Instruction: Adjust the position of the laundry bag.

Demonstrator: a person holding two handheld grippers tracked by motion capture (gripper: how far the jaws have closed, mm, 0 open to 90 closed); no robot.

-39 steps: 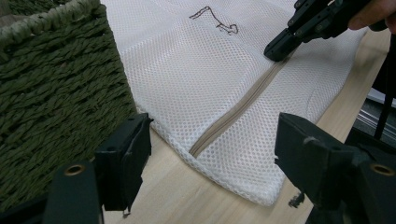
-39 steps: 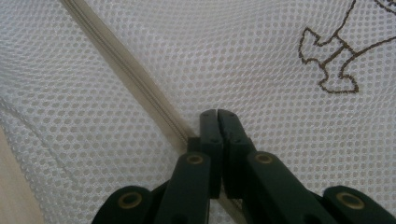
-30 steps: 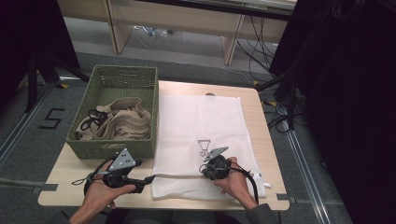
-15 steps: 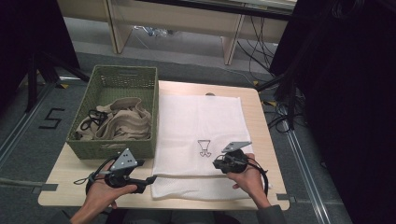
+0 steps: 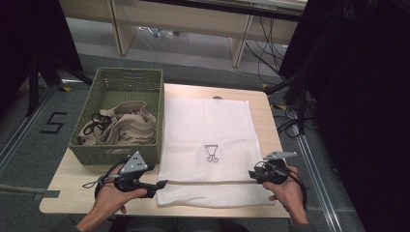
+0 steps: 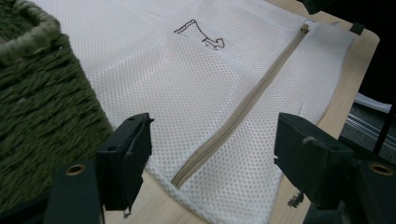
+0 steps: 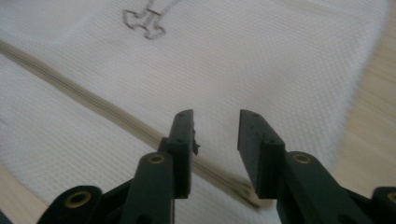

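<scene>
Left gripper (image 5: 162, 184): jaws stand wide apart with nothing between the pads. Seen in the left gripper view (image 6: 212, 156), the near corner of the white mesh laundry bag (image 6: 210, 88) lies on the table just ahead of and between the fingertips, untouched. The beige zipper (image 6: 243, 107) starts at that corner and runs away from the jaws on a diagonal towards the bag's far edge. Just beside the left-hand finger (image 6: 128, 158) stands the woven wall of the green basket (image 6: 42, 107).

Right gripper (image 5: 252, 174): jaws have just been opening and now stand partly apart, holding nothing. In the right gripper view (image 7: 215, 135) the zipper's end lies under the tips, passing beneath the left-hand finger (image 7: 182, 135) and ending close below the gap. The mesh spreads flat beyond the fingertips, and a small outlined emblem (image 7: 144, 21) sits farther ahead of them. Bare wood of the table (image 7: 373, 107) shows to the outer side of the right-hand finger.

From the high view, the bag lies flat on the table (image 5: 270, 121), its near hem folded along the zipper line running between the two grippers. The basket (image 5: 118, 116) sits beyond the left gripper, touching the bag's left edge, and holds beige cloth (image 5: 128, 128) and a black cord (image 5: 96, 120). Each gripper is held in one hand at the near table edge.
</scene>
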